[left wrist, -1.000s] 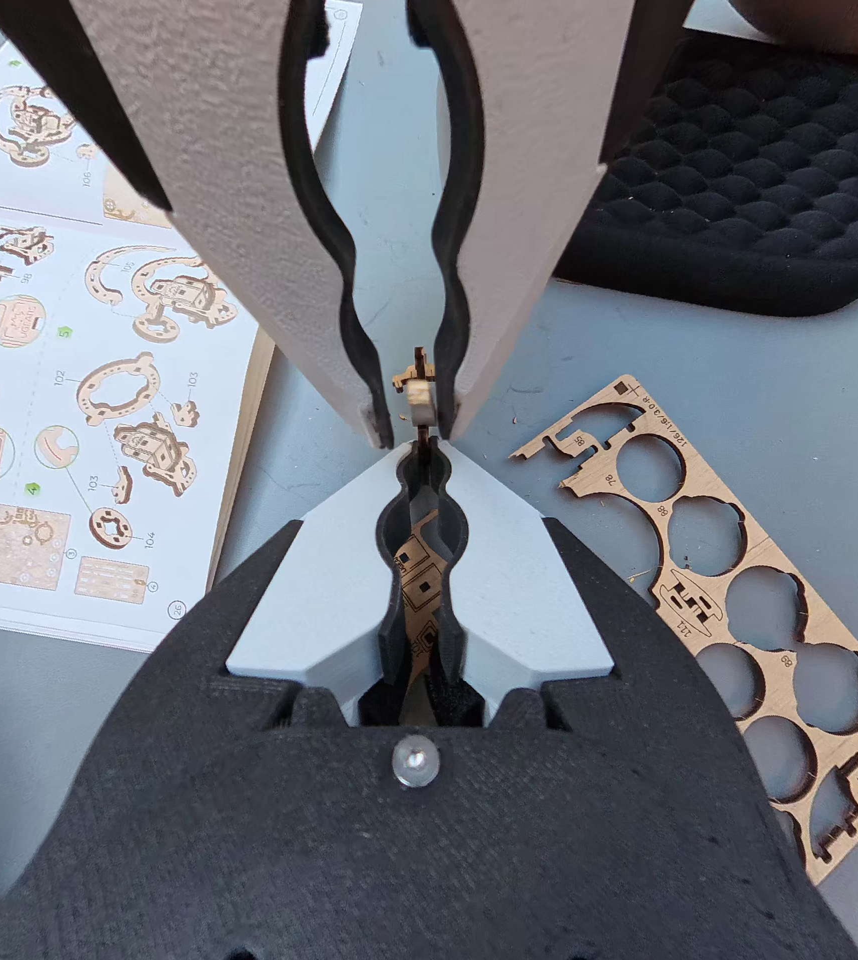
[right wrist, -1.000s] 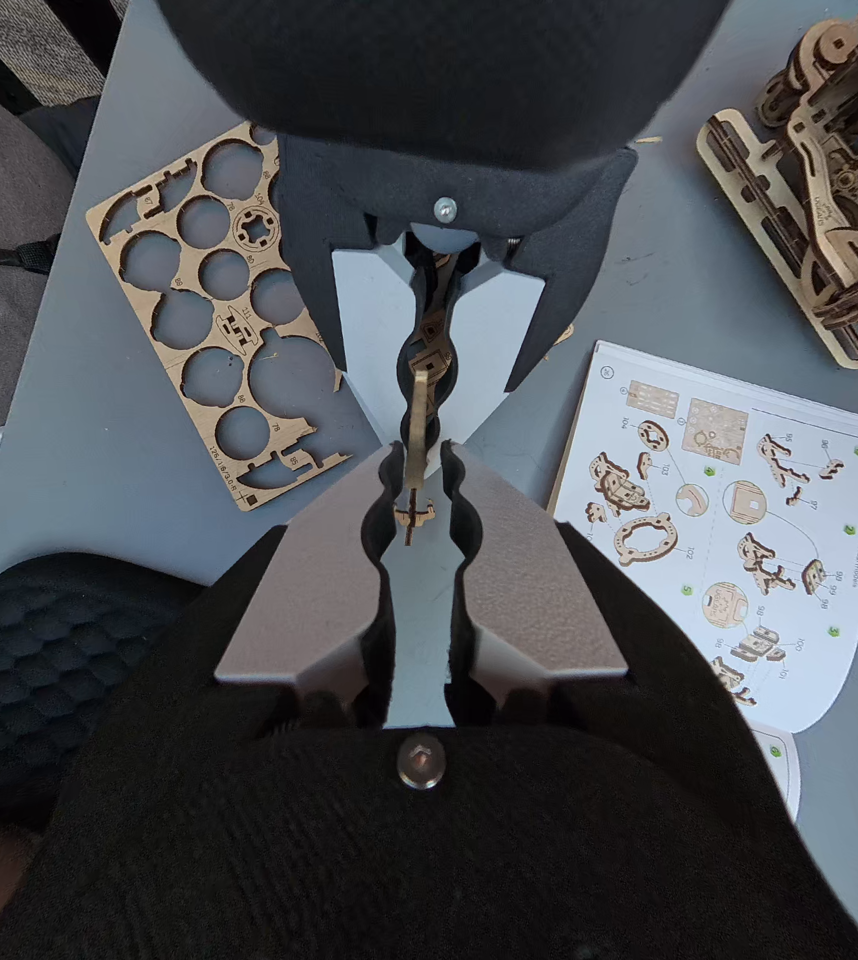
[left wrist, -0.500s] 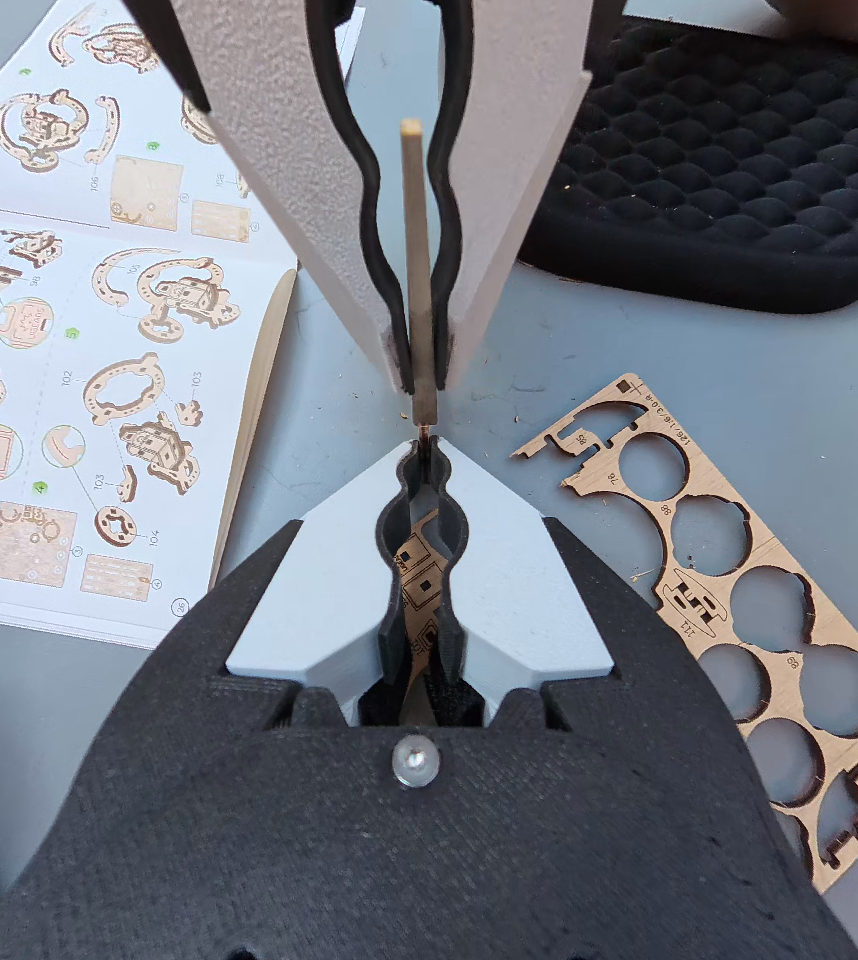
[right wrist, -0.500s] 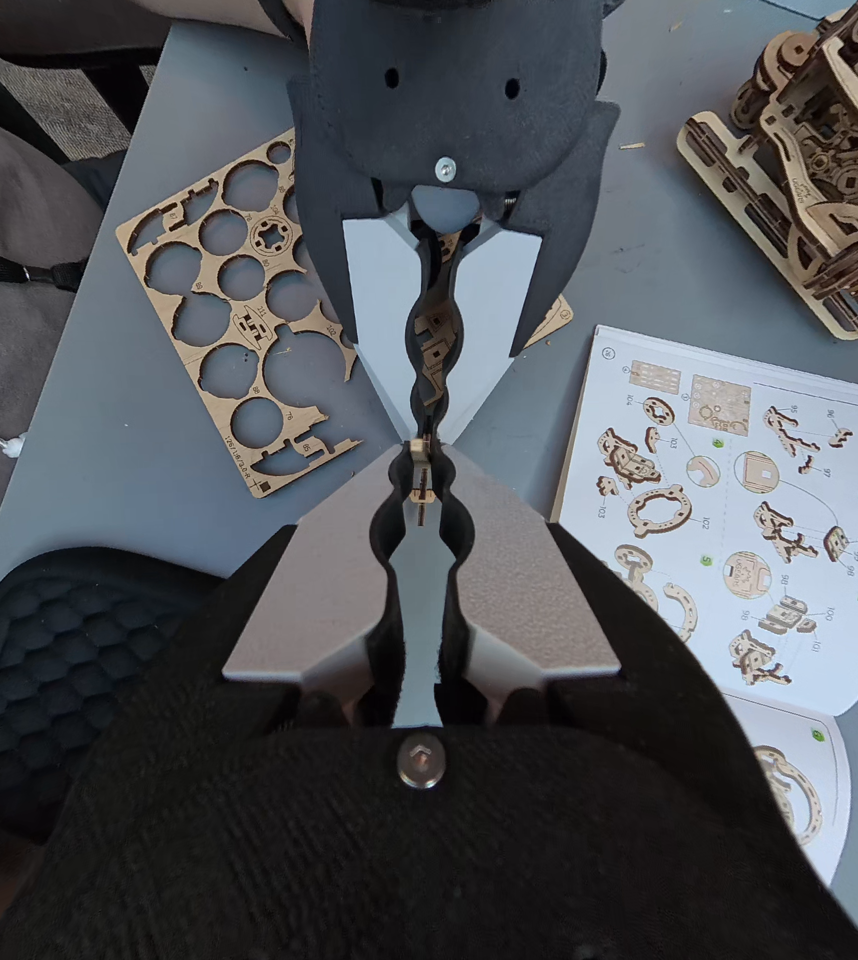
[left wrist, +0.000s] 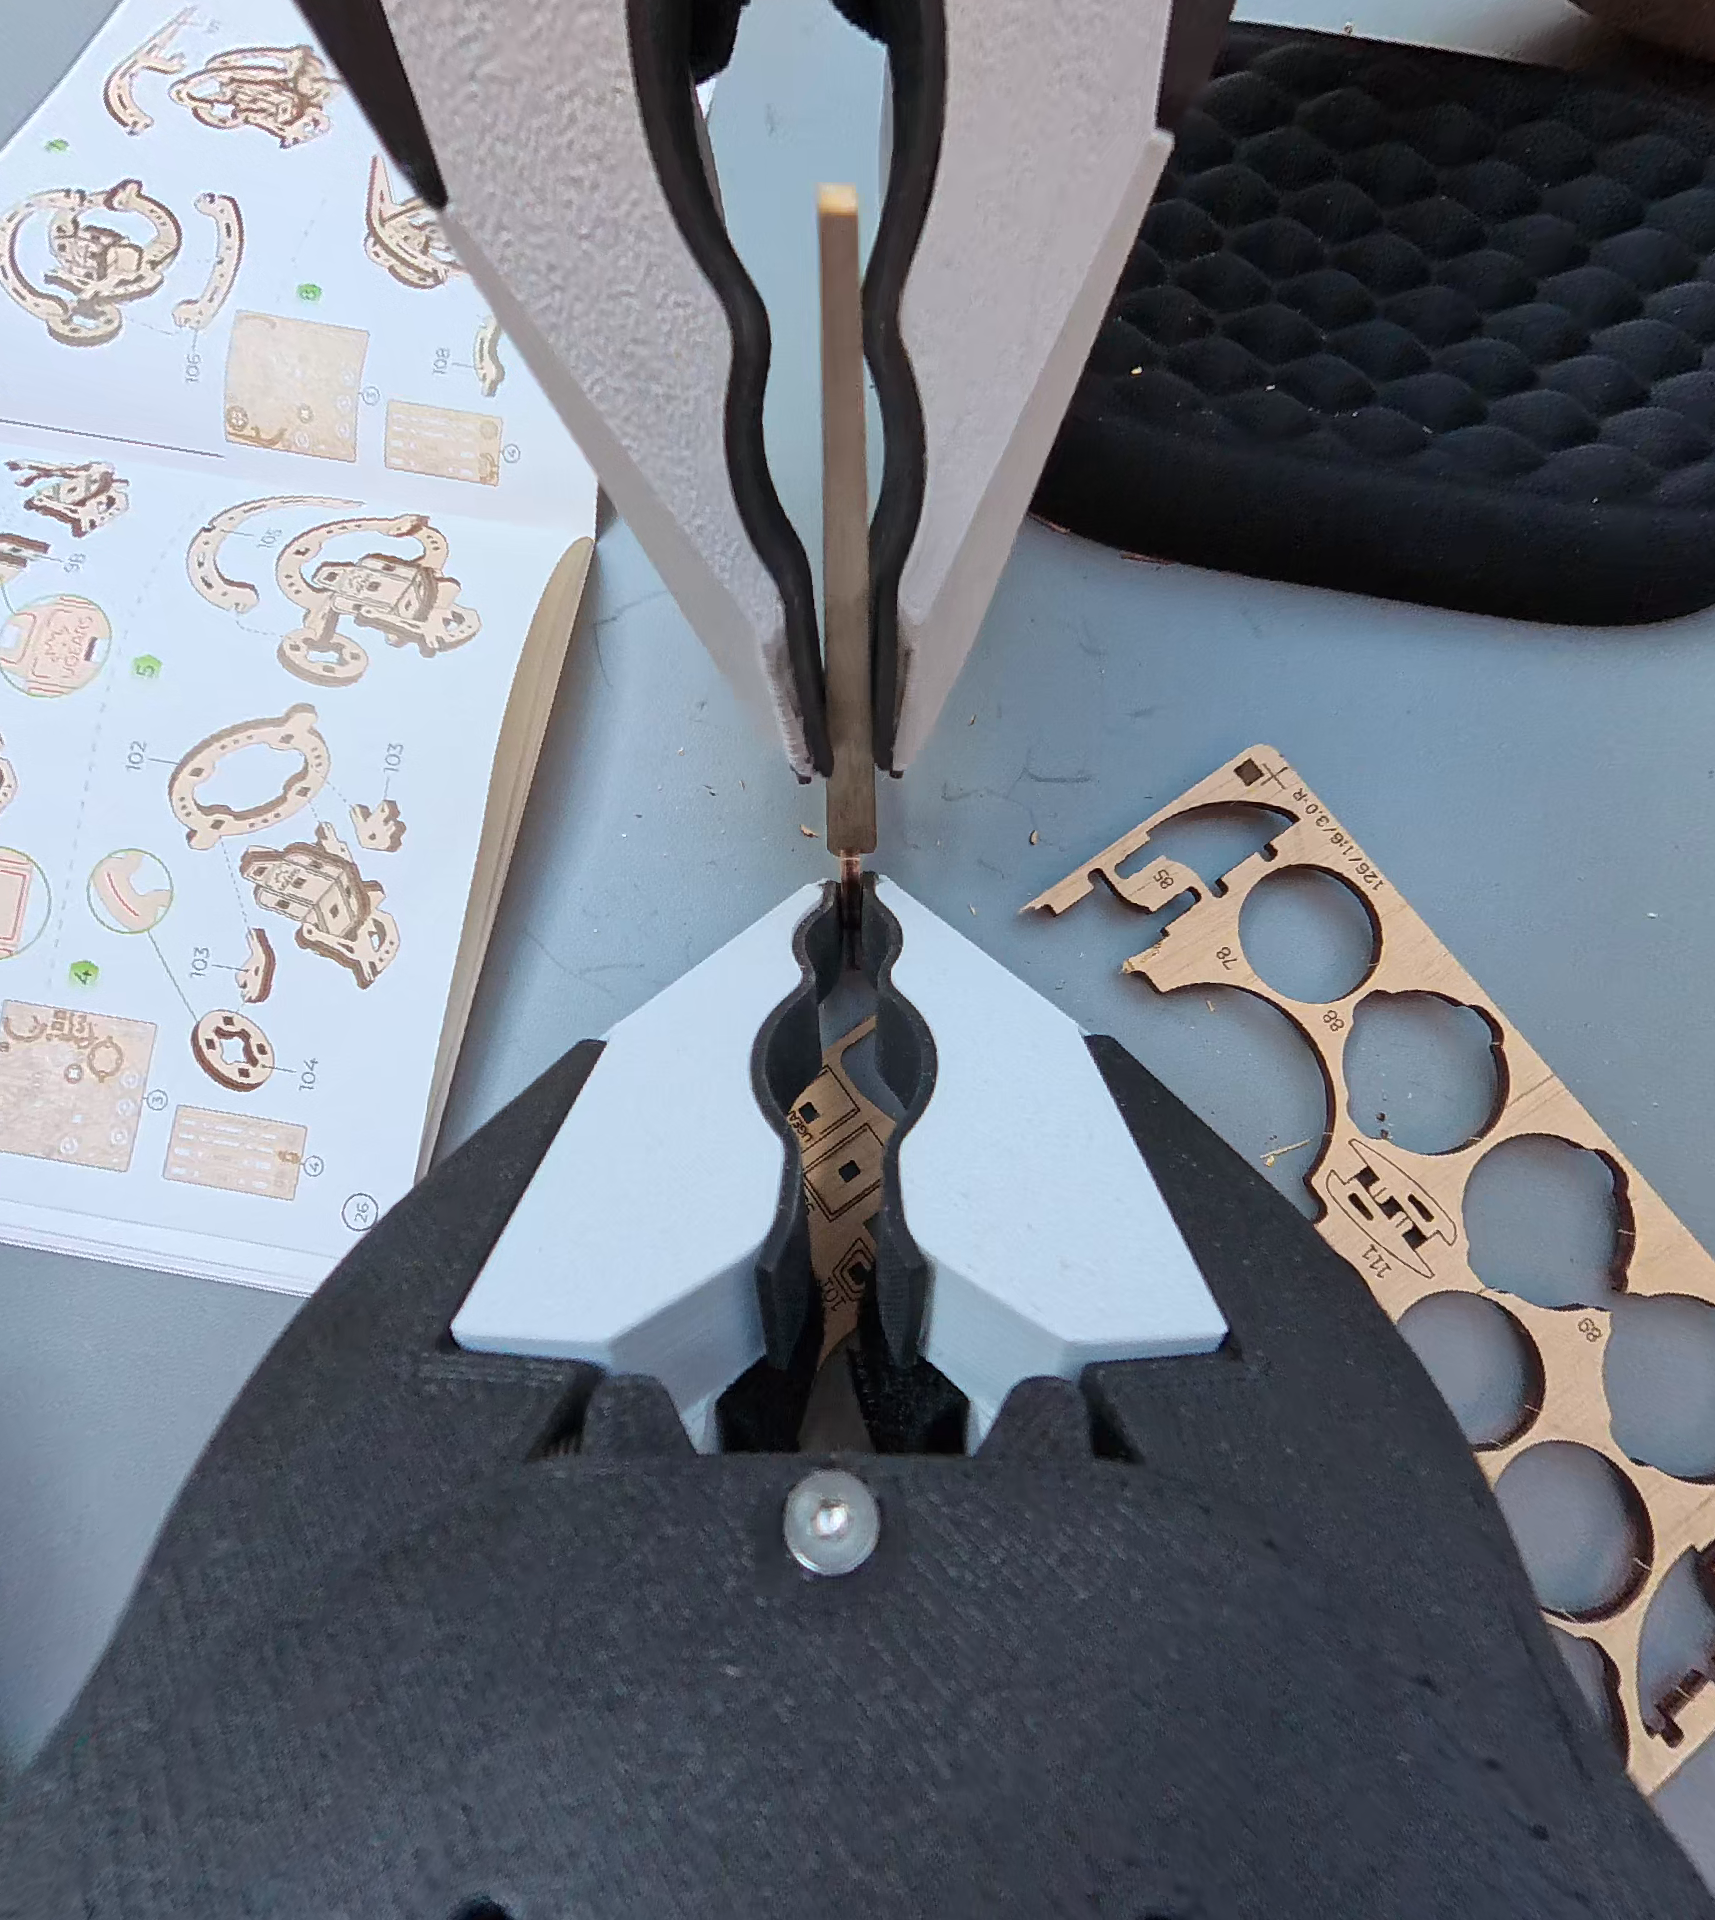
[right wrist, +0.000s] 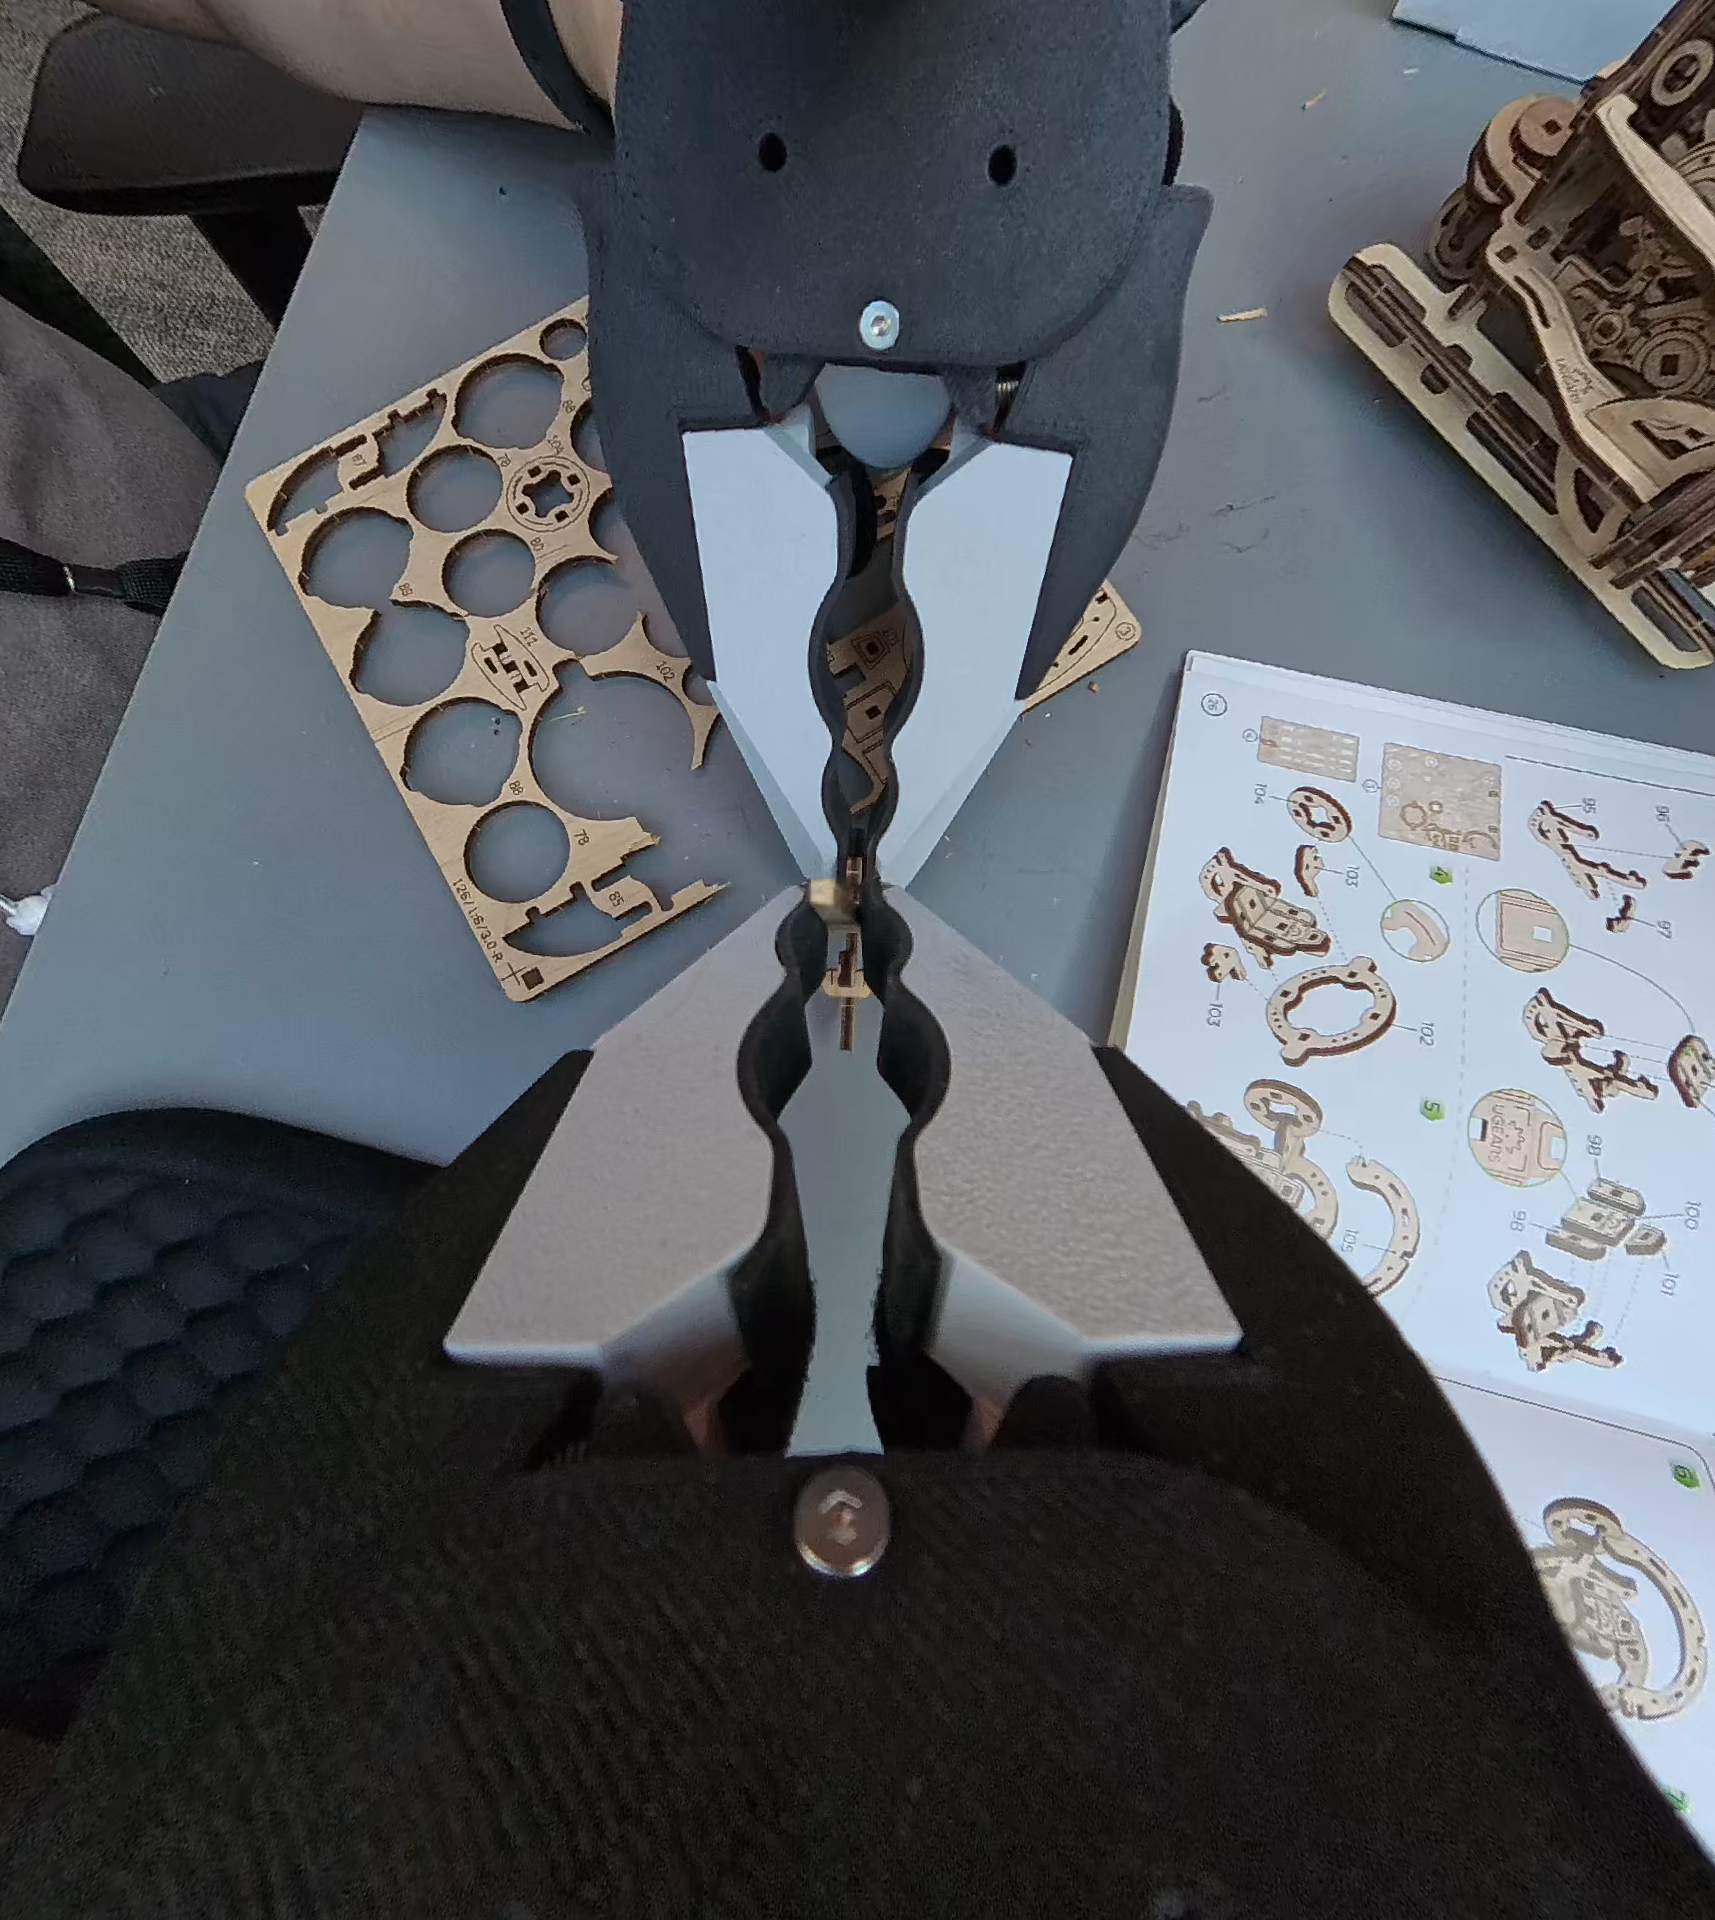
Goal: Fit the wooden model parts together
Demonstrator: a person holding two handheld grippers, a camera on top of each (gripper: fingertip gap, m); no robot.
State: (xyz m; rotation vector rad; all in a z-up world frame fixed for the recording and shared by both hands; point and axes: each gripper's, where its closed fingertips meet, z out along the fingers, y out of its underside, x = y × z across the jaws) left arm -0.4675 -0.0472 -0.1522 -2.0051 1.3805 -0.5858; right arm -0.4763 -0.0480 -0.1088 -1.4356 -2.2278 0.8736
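My left gripper (left wrist: 848, 899) has pale blue fingers and is shut on a thin dark wooden piece (left wrist: 849, 916) that barely shows at its tips. My right gripper (right wrist: 842, 920) has grey fingers and is shut on a narrow wooden strip (right wrist: 840, 971). In the left wrist view the right gripper (left wrist: 848, 764) comes in from the top, and the strip (left wrist: 848, 499) runs edge-on between its fingers, with its end just past the tips. The two grippers meet tip to tip above the grey table, and the two parts touch or nearly touch. The left gripper (right wrist: 853, 857) faces me in the right wrist view.
A punched-out wooden sheet (left wrist: 1383, 1210) (right wrist: 510, 655) lies beside the grippers. An open instruction booklet (left wrist: 209, 727) (right wrist: 1455, 987) lies on the other side. A black honeycomb cushion (left wrist: 1455, 343) (right wrist: 105, 1351) sits behind the right gripper. A built wooden model (right wrist: 1611, 312) stands at the far right. Another sheet (right wrist: 1092, 644) lies under the left gripper. The tips of one gripper are about 4 cm away from the tips of the other. The built wooden model (right wrist: 1611, 312) is about 20 cm from both grippers' fingertips.
The right gripper has tilted and drawn back. Its part, first seen as a small cross-shaped end, now shows as a long edge-on strip. The left gripper has held still, and the tips stay together.
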